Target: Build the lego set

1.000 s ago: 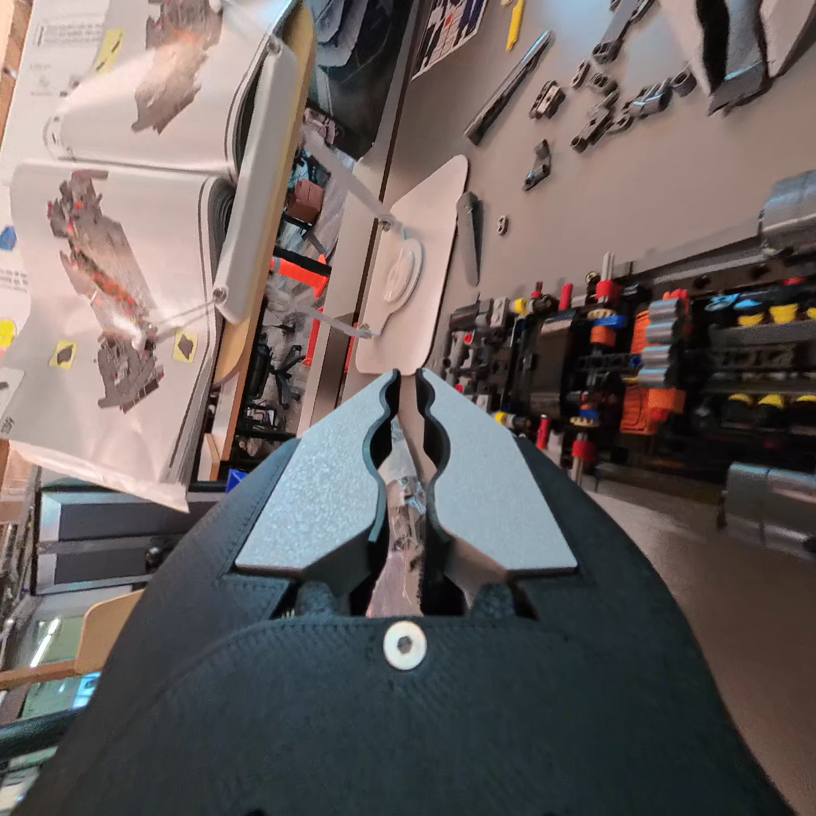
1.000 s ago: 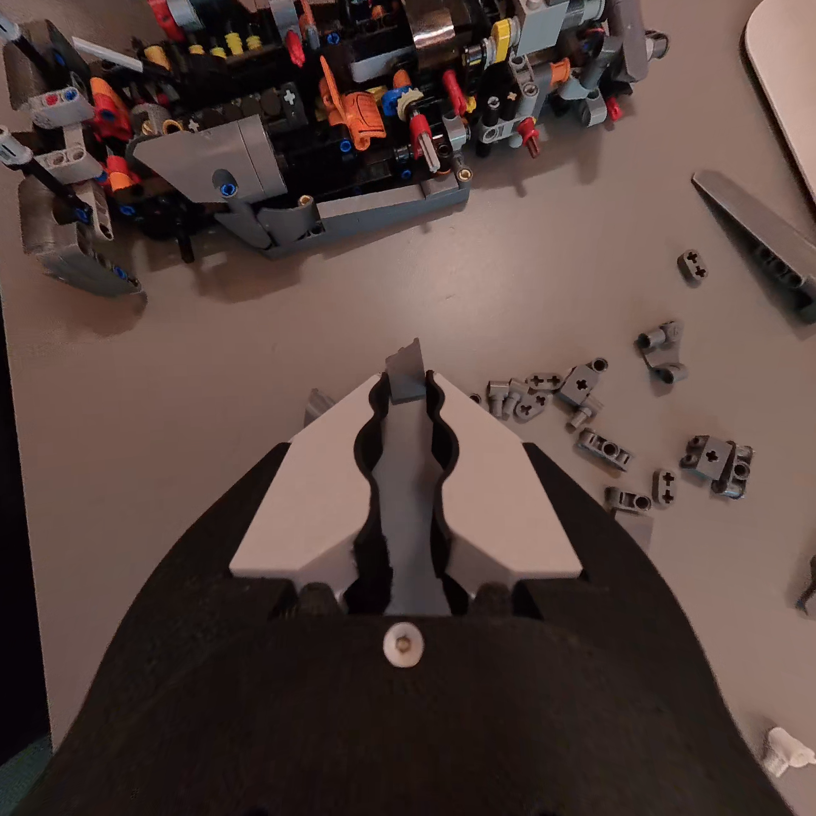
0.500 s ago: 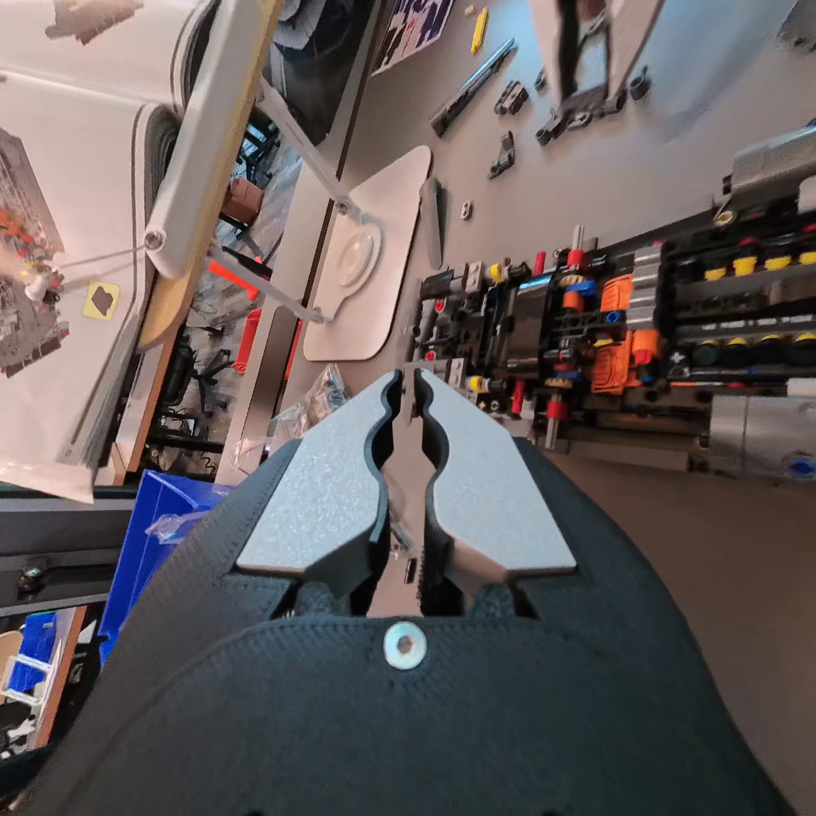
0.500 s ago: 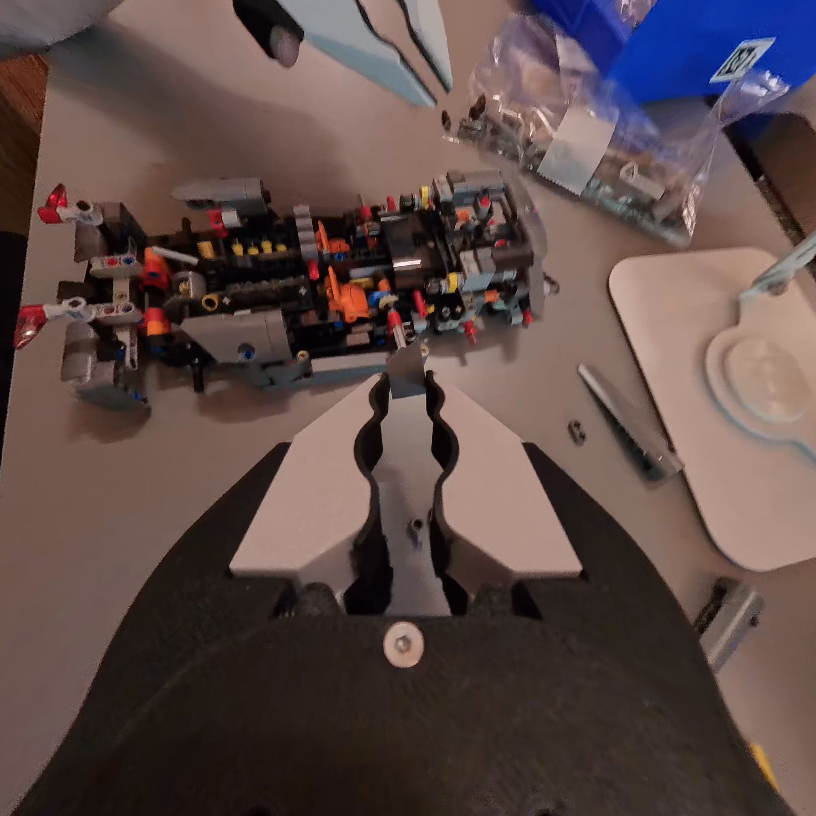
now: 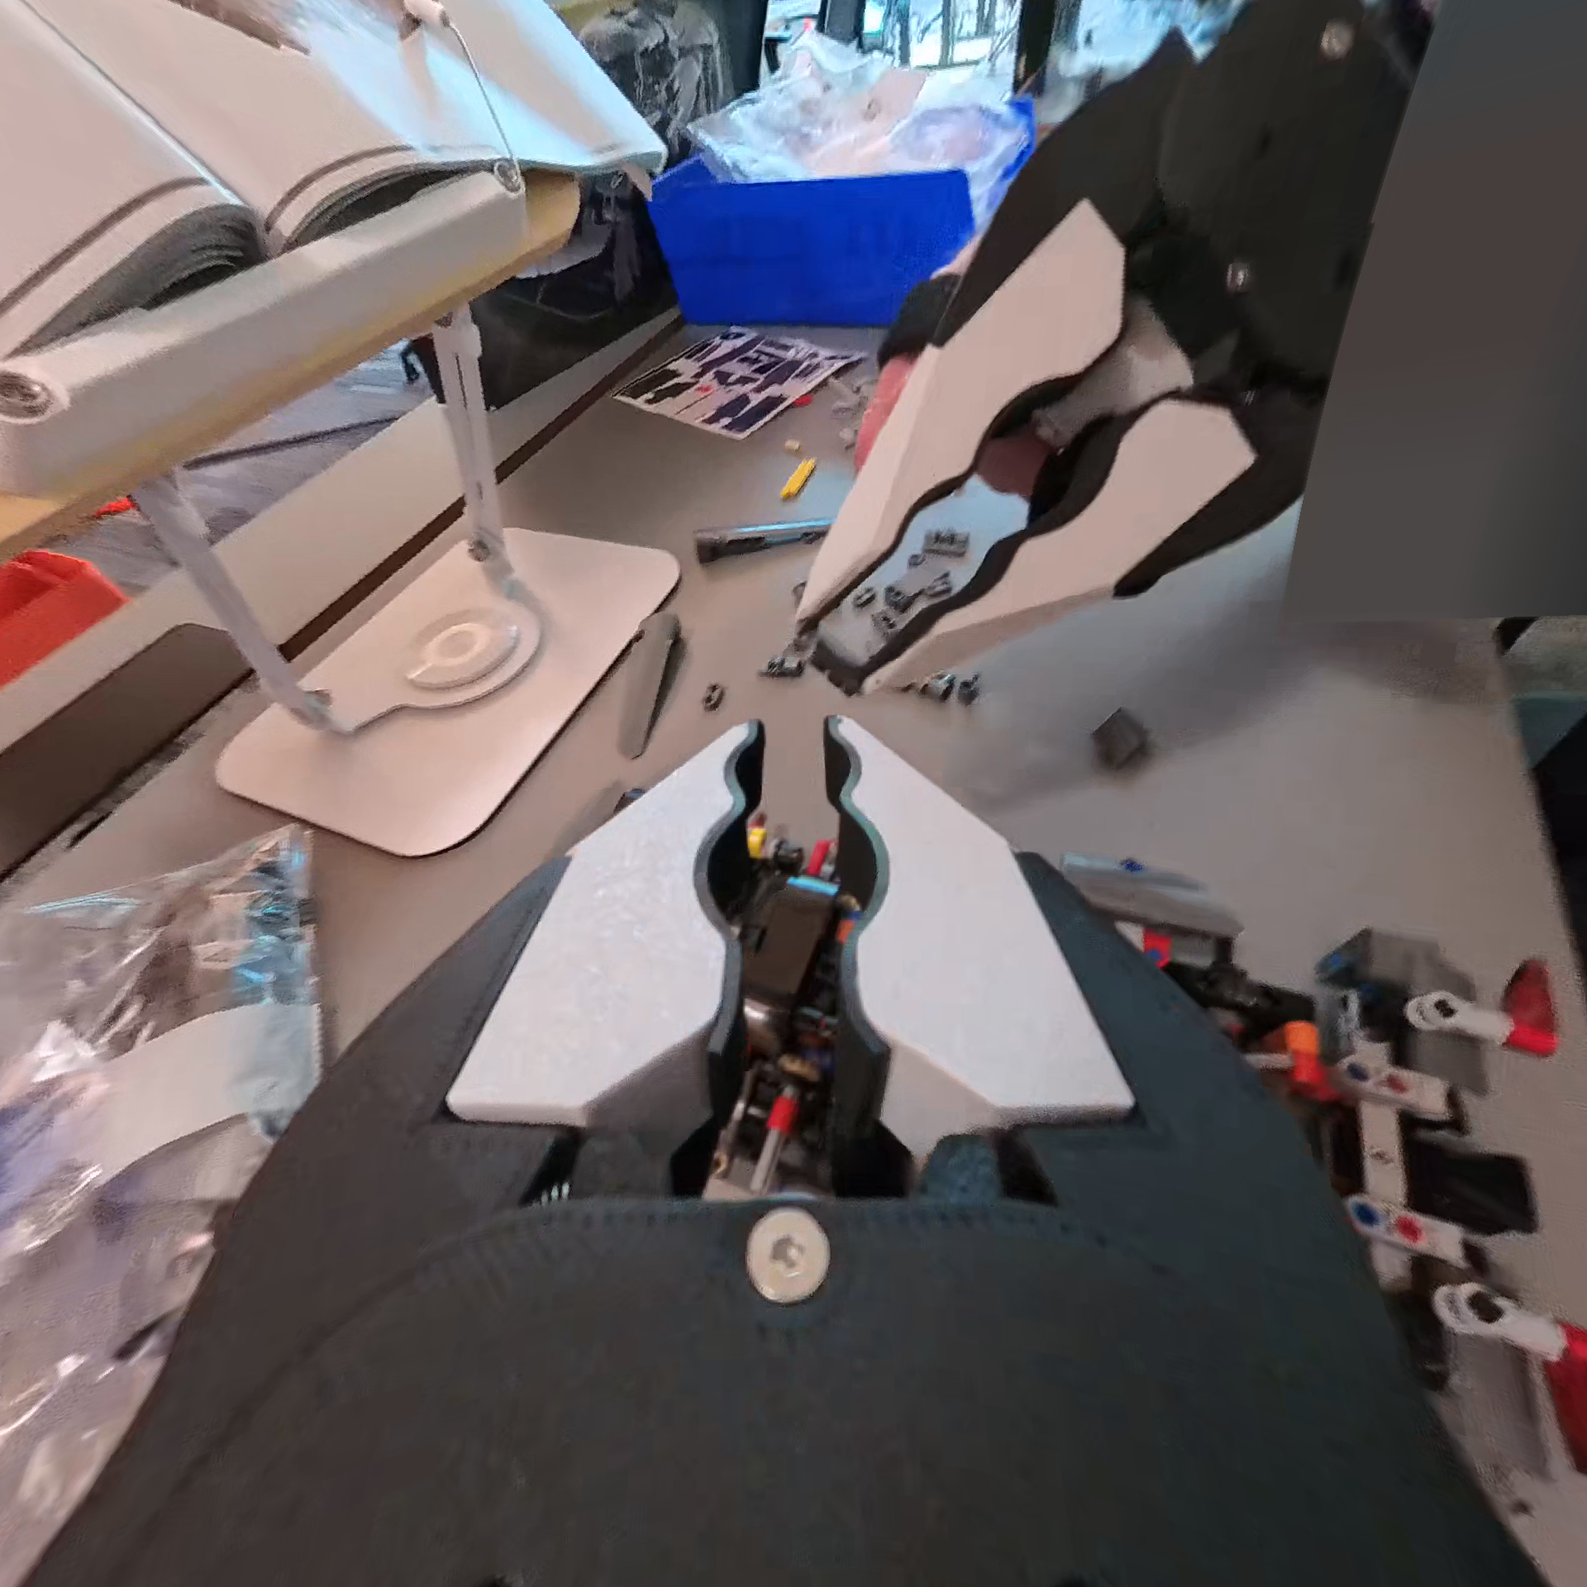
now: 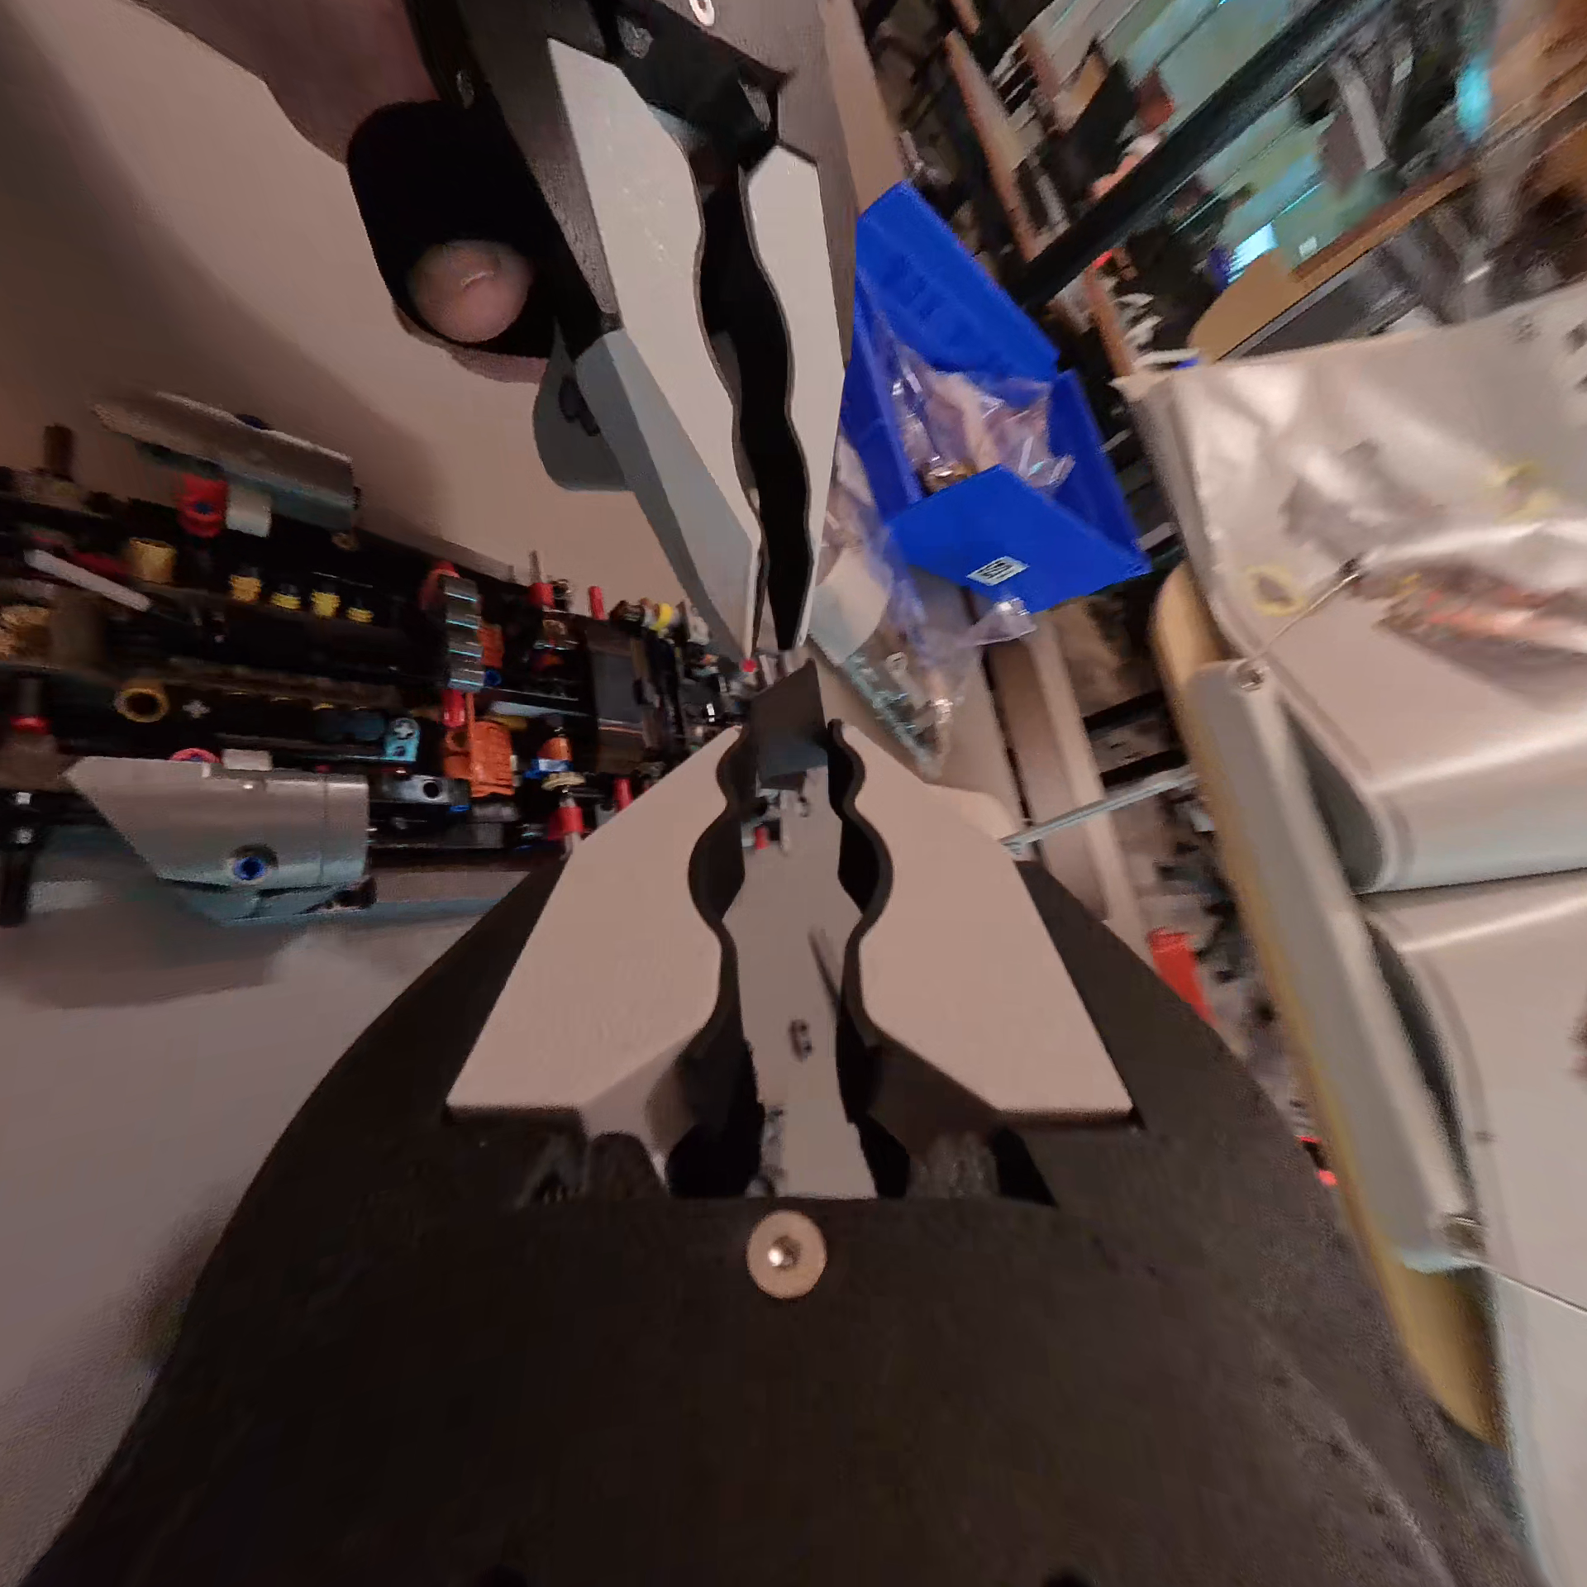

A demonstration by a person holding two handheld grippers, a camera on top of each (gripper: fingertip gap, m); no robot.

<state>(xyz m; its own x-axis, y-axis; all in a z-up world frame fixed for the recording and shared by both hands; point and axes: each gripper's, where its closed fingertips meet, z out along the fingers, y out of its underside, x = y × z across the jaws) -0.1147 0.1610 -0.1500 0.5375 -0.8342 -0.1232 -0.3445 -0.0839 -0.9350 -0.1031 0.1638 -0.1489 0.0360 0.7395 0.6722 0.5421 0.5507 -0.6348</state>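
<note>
Right tongs clamp a small grey piece, probably a panel, just beside the brick model; left tongs stand apart above it, empty.

I see a grey worktop under warm indoor light, with a dark strip along its far left edge. At its far end, beyond a blue bin, I make out bright windows, blurred. In the right wrist view, blurred shelving stands past the worktop's edge.
</note>
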